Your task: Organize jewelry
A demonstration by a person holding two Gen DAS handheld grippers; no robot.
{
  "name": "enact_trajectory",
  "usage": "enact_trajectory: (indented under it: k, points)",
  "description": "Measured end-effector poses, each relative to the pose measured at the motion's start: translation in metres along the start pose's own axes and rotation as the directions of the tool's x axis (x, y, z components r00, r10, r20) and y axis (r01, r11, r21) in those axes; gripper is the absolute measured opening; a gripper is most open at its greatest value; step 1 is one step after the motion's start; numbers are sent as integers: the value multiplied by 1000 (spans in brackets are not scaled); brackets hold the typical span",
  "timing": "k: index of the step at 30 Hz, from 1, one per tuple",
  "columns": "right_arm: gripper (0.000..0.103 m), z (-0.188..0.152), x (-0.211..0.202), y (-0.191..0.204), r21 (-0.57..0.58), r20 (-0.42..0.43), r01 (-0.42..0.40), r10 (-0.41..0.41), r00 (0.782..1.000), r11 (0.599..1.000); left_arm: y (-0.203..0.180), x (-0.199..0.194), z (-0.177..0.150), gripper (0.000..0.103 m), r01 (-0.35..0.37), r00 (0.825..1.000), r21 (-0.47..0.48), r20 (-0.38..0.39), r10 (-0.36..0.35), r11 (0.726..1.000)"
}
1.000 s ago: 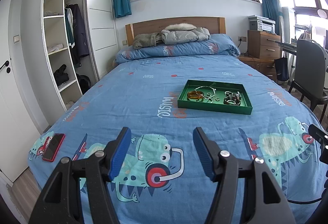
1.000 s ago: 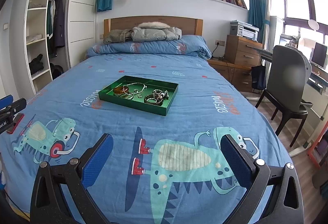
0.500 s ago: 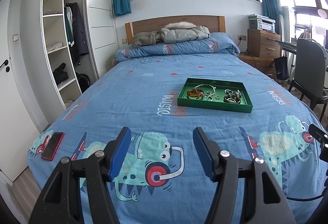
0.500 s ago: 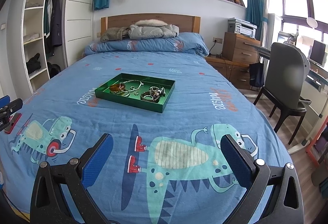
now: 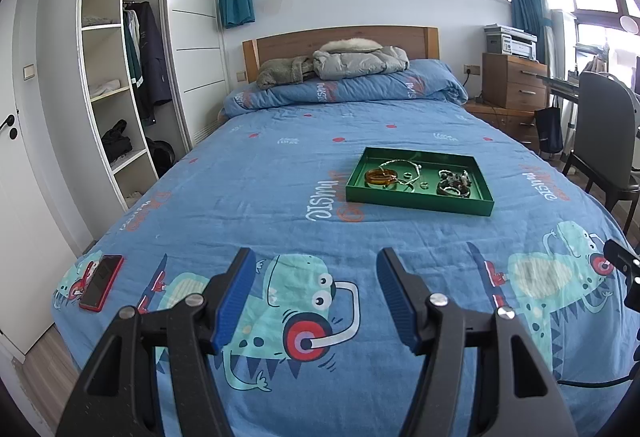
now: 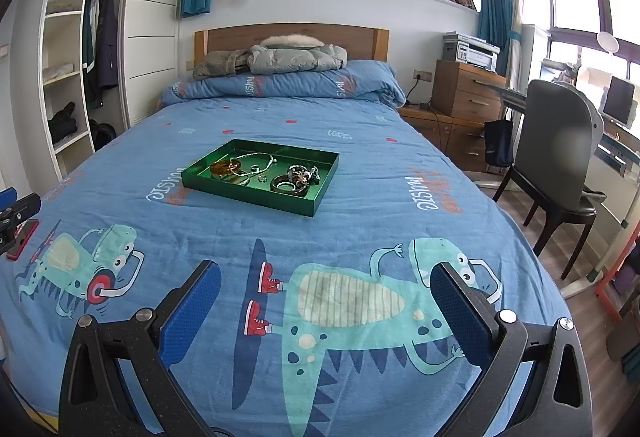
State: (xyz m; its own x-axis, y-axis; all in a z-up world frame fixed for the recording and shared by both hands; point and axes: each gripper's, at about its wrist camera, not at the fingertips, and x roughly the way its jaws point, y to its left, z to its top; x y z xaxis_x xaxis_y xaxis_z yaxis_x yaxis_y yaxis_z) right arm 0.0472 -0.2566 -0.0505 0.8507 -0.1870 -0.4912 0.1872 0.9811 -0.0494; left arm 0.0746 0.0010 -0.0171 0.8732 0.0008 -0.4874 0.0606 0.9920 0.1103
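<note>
Here we see the shallow green rectangular tray (image 5: 420, 203) lying flat on the blue bed cover with cartoon dinosaurs (image 5: 280, 173), near the middle of the bed; we think it sits there so that both hands can reach it from the foot end. Inside it, the amber ring-shaped bangle (image 5: 380, 176) lies at the left; the thin silver chain (image 6: 256, 159) curls beside it; a dark bangle with a tangle of small pieces (image 6: 294, 181) lies at the right; so all the jewelry we can see is in the tray, grouped loosely, and whether it is already sorted or waits for sorting we cannot decide. The left tool (image 5: 316, 293) hovers over the near end of the bed, its fingers apart and holding nothing; the right tool (image 6: 328, 301) hovers likewise, its fingers wide apart and empty; both are well apart from the tray. On the cover we can read the printed word "music"; a red flat phone (image 5: 100, 283) lies near the left corner.
</note>
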Motion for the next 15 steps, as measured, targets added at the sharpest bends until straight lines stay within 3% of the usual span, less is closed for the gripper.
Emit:
enact_trajectory:
  k: [15]
  points:
    - [103, -5, 9, -6, 13, -19, 11, -10, 1000, 1000, -3, 7, 3, 61, 13, 999, 5, -29, -13, 1000]
